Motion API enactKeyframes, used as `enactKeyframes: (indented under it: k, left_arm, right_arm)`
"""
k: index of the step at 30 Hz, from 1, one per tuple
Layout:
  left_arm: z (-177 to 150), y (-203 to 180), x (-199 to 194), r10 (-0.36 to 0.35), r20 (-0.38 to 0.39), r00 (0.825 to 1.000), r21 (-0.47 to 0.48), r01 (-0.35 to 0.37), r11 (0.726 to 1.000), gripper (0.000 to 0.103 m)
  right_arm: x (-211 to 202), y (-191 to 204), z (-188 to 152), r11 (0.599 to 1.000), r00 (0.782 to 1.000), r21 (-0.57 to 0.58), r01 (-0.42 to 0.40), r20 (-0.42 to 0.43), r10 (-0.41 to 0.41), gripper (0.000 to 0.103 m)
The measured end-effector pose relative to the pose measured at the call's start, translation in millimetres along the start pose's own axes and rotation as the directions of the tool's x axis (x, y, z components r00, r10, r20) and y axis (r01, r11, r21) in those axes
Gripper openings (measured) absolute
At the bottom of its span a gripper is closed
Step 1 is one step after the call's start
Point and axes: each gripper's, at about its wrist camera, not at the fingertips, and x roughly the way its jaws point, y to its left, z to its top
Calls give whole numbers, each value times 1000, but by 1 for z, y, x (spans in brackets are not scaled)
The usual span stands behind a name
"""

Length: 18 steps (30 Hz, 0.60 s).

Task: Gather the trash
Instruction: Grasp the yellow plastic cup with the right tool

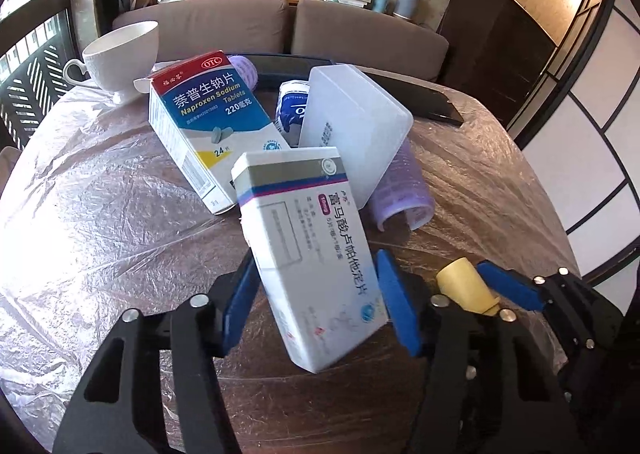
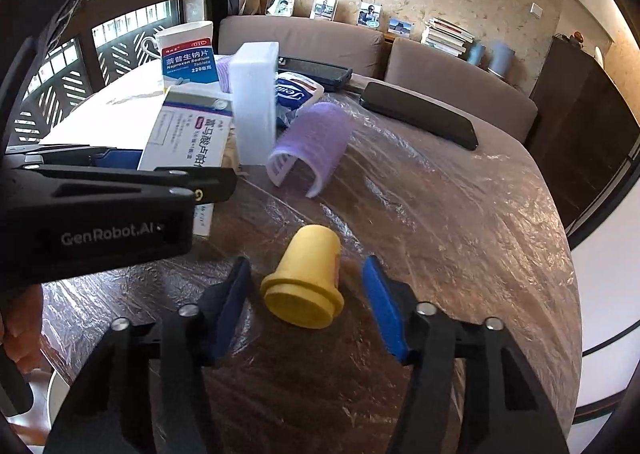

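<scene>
Left gripper [image 1: 316,302] is straddling the near white medicine box [image 1: 312,254]. The blue pads look at or just off its long sides; contact is unclear, so a firm clench cannot be confirmed. The box is lying tilted on the worktop [image 1: 100,214], its far end tucked under the pile: the Naproxen box [image 1: 208,122] and a translucent case [image 1: 352,134]. Lifting it could be dragging those down toward the cup [image 1: 120,54].

Right gripper [image 2: 306,294] is released, jaws apart around the yellow cap [image 2: 304,282], which is lying on its side. Its tapered body is likely to squirt forward or roll on the slick plastic film when pinched.
</scene>
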Motion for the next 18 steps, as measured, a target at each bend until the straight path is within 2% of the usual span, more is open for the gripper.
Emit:
enactKeyframes:
  k: [1,5,9,14,18]
  left_arm:
    - [0,0,-1,-2,0,1000,3,2,1000,56]
    - [-2,3,-8,-8,12,1000,14,8,1000,53]
    - [-2,4,-15,-18,24,1000,28,18,999,45]
    - [-2,3,-23,-42,32,999,46,40,998,35]
    - [-2,2,-29,-94,33,995,47,93,995,25]
  right_arm:
    - [0,0,1,1000,1000,-1,-1,0,1,44]
    - [1,0,2,1000,1000,-5,-5,0,5,37]
    - [0,-4,2,999,999,24,-45,7,45,37]
    - [-2,-7,4,999,999,35,-42,6,42,37]
    - [-2,-5,5,999,999,29,-39,6,39,37]
